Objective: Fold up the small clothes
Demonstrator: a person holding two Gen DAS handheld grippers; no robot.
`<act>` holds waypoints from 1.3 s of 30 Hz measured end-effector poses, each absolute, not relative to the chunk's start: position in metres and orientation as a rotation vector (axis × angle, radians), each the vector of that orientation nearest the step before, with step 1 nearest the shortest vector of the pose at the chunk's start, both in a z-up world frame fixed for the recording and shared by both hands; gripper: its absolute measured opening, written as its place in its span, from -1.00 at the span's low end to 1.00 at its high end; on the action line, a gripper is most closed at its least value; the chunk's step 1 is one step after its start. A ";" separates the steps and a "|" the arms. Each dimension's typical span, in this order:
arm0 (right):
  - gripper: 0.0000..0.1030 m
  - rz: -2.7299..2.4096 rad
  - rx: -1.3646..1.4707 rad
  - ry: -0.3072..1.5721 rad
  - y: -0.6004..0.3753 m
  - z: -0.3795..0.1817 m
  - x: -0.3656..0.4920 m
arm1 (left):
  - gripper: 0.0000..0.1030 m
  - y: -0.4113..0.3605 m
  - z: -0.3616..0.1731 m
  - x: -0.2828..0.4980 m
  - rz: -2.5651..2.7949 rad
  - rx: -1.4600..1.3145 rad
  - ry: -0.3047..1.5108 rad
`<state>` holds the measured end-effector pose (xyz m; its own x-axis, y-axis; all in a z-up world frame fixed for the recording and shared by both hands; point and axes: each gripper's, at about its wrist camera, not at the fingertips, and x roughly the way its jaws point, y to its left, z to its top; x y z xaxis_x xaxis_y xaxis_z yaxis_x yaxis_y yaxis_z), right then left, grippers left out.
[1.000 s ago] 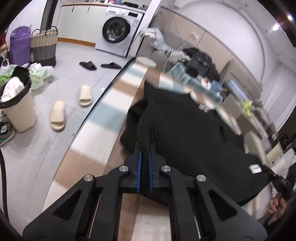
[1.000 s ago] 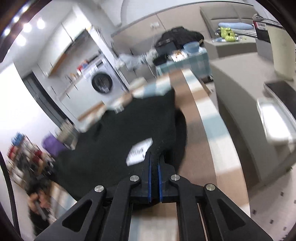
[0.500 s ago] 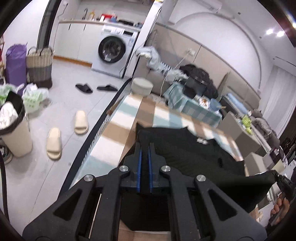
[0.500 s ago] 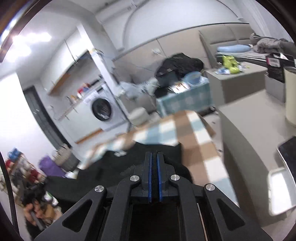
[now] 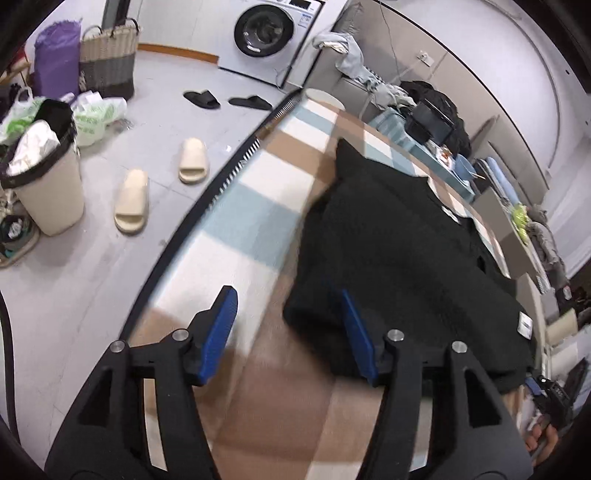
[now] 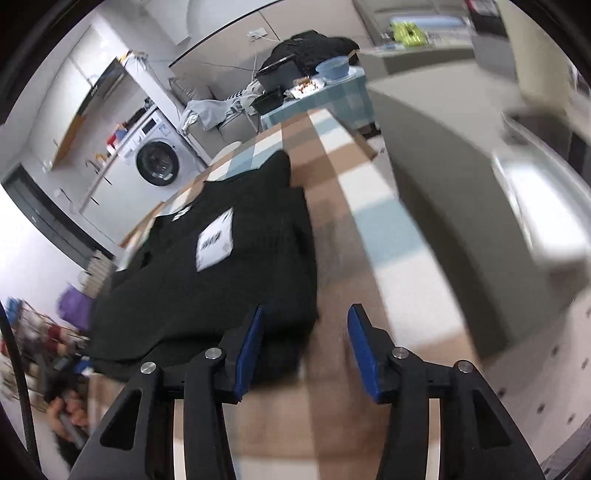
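Observation:
A black knit garment lies folded on the checked brown, white and blue tabletop. It also shows in the right wrist view, with a white label on top. My left gripper is open and empty at the garment's near left corner. My right gripper is open and empty at the garment's near right corner. The near hem lies between or just ahead of both pairs of fingers.
The table's left edge drops to a floor with slippers, a bin and a washing machine. In the right wrist view a grey counter flanks the table. A cluttered side table stands beyond the far end.
Both grippers were shut on the garment's edge and carried it up and forward over itself. Now both have opened and let go, and the garment lies on the table.

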<state>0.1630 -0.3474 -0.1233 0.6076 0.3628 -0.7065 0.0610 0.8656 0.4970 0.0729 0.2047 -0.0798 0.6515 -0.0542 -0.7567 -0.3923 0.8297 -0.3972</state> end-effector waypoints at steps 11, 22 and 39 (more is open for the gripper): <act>-0.07 0.207 0.365 0.946 -0.306 -0.136 0.175 | 0.05 0.157 -0.088 0.087 0.153 -0.426 0.898; -0.58 0.212 0.253 0.930 -0.288 -0.139 0.195 | -0.60 0.140 -0.085 0.099 0.140 -0.375 0.868; -0.18 0.200 0.260 0.901 -0.312 -0.110 0.143 | -0.60 0.149 -0.064 0.022 0.168 -0.510 0.847</act>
<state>0.1426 -0.3120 -0.1098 0.6055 0.2790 -0.7453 -0.0625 0.9503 0.3050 0.0222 0.1493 -0.0641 0.6573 -0.0572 -0.7514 -0.3399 0.8674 -0.3634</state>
